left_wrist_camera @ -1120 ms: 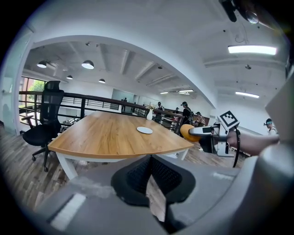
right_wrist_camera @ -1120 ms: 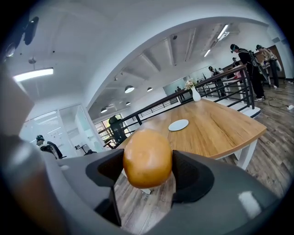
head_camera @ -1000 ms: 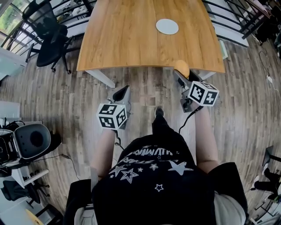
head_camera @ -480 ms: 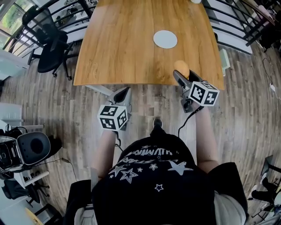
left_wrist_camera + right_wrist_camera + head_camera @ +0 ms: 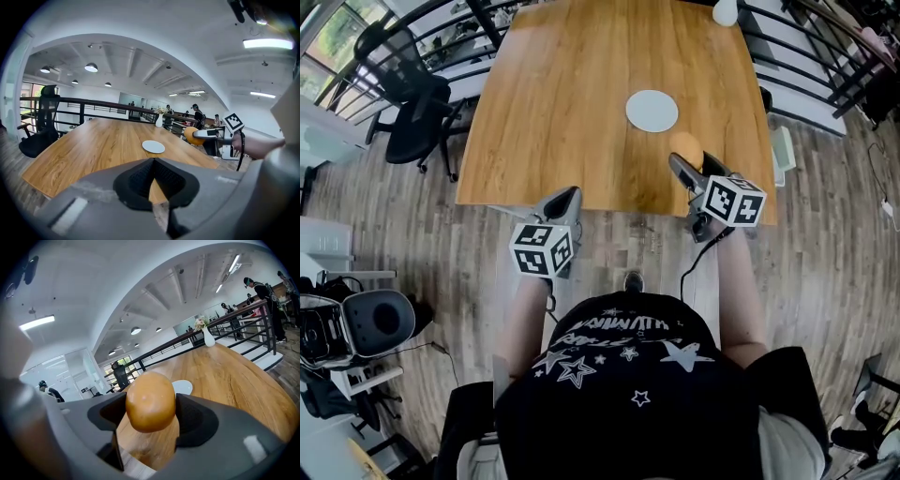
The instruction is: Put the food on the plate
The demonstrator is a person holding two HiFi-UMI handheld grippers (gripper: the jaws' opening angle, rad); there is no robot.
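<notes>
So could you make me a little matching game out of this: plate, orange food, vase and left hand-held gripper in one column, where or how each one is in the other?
Things
1. white plate
2. round orange food
3. vase
4. left hand-held gripper

Place or state
A. clamped in the right hand-held gripper
B. at the far edge of the wooden table
C. jaws together, nothing between them
D. lying empty on the tabletop

Pairs: 1-D, 2-A, 3-B, 4-C
</notes>
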